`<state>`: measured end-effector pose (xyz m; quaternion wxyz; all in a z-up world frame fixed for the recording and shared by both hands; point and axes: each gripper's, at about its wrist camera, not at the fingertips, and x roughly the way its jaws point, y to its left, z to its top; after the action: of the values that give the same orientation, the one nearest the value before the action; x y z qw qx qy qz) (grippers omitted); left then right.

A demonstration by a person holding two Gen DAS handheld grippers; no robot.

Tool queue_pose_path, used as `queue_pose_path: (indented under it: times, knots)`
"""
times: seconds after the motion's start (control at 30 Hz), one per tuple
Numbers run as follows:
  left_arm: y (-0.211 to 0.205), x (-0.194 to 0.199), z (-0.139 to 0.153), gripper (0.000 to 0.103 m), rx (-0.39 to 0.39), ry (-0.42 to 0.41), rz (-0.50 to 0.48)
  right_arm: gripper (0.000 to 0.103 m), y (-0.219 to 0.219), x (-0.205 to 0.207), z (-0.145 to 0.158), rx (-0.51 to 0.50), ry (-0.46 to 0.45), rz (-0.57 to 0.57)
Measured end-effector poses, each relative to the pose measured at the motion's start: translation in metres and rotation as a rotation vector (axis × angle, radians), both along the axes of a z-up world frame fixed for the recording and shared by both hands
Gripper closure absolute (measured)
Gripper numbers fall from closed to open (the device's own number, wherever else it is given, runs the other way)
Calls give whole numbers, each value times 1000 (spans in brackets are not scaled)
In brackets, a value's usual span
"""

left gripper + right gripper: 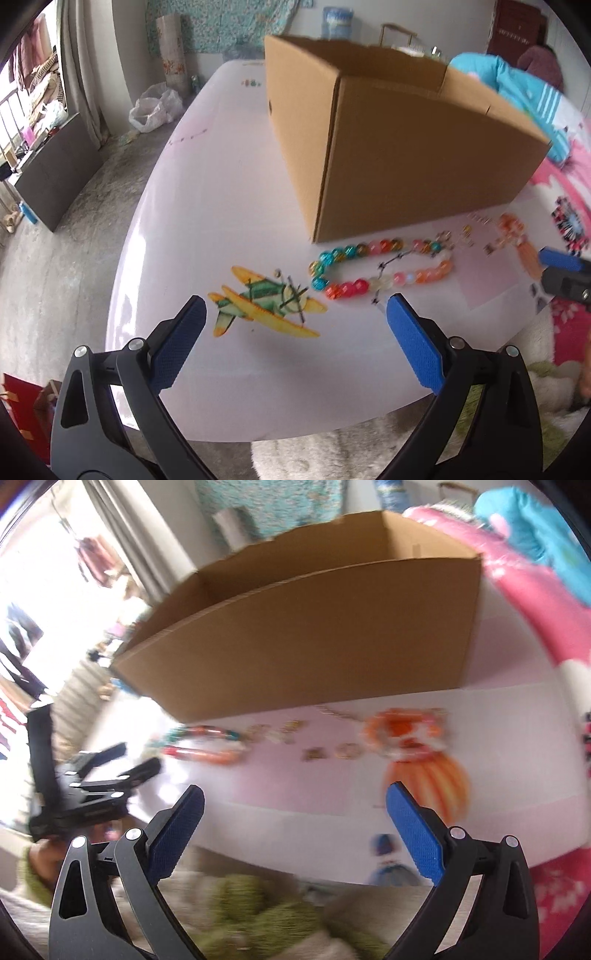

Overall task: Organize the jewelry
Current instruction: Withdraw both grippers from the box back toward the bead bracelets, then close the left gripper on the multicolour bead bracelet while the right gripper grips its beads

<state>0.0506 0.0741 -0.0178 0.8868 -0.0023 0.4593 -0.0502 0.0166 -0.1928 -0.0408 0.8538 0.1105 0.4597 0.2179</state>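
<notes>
My left gripper (295, 317), jaws wide apart and empty, sits nearest the multicoloured glass-bead bracelet (380, 271) lying just ahead-right on the white table (207, 206) before the open cardboard box (388, 147), while my right gripper (295, 805), equally open, faces the blurred orange tasselled piece (413, 746).

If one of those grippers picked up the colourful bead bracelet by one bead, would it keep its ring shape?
Probably not. The bead bracelet looks like separate round beads on a thin cord, so it would likely sag into a hanging loop. The glossy, rounded beads may slip between flat pads. Its loose dark cord ends would probably dangle. Both the left gripper and right gripper are open and empty.
</notes>
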Motion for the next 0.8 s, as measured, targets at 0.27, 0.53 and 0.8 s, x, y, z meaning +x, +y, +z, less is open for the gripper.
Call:
queue_pose_path:
  times: [0.27,0.53,0.8]
  knots:
    - [5,11,6,44,-83,-14,-19,36,27,15,0,142,36,86]
    - [1,23,-11,63,-59,54,-63,67,52,35,-12,137,97,81]
    - [-6,25,-16,64,-24,67,-113,78,71,52,-25,76,143,67]
